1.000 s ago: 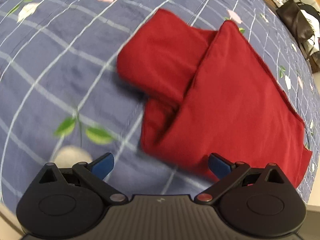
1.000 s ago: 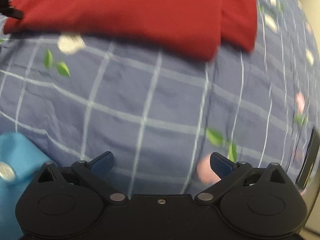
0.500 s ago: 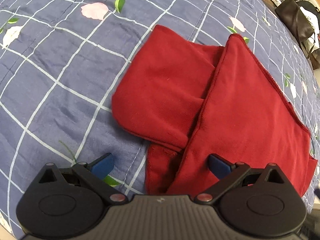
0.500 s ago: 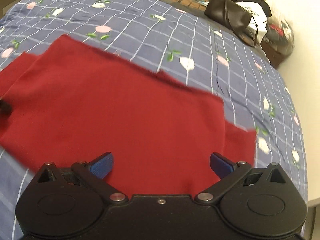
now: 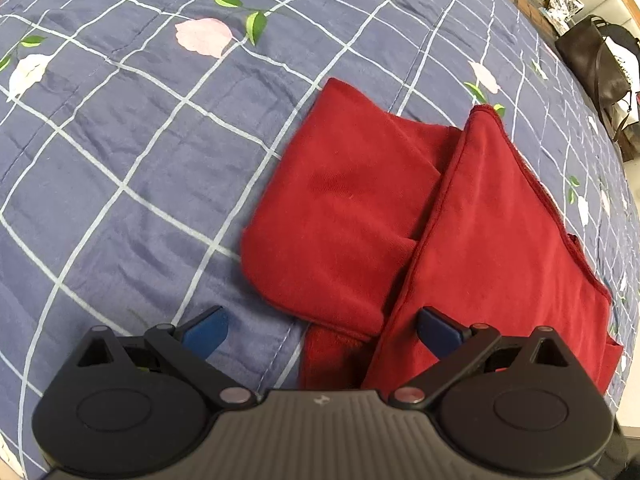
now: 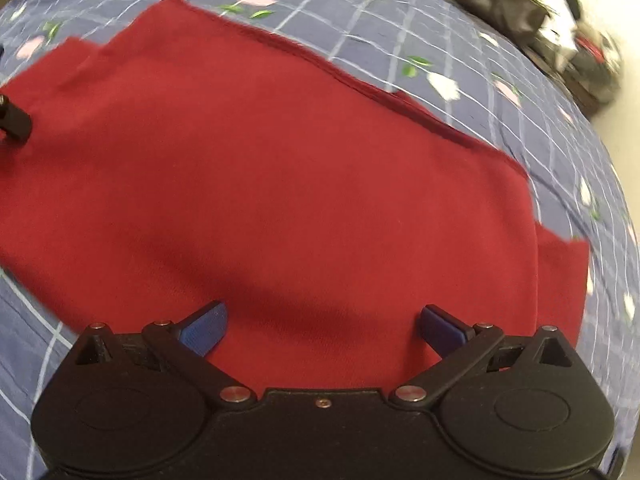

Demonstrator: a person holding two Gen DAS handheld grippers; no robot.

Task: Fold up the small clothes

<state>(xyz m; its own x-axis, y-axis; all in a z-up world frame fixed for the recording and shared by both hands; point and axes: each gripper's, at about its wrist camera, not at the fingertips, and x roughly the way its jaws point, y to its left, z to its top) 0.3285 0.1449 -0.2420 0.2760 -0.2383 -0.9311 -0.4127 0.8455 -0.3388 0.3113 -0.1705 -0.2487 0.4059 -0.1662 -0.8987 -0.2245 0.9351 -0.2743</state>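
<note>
A dark red garment (image 5: 460, 232) lies flat on the blue checked bedspread (image 5: 120, 140), with one sleeve (image 5: 340, 208) folded in beside its body panel. My left gripper (image 5: 322, 330) hovers open at the garment's near left corner, its right fingertip over the red cloth and its left one over the bedspread. In the right wrist view the same garment (image 6: 280, 168) fills the middle, and my right gripper (image 6: 322, 328) is open just above its near edge. Part of the left gripper (image 6: 14, 118) shows at the left edge of that view.
The bedspread (image 6: 460, 40) has white grid lines and a flower print. A dark handbag (image 5: 600, 60) and other bags (image 6: 504, 0) stand beyond the bed's far right side. A pale floor strip shows at the far right.
Both grippers have come in over the red garment. The right one swung from the bare bedspread onto the body panel; the left one has dropped closer to the near left corner.
</note>
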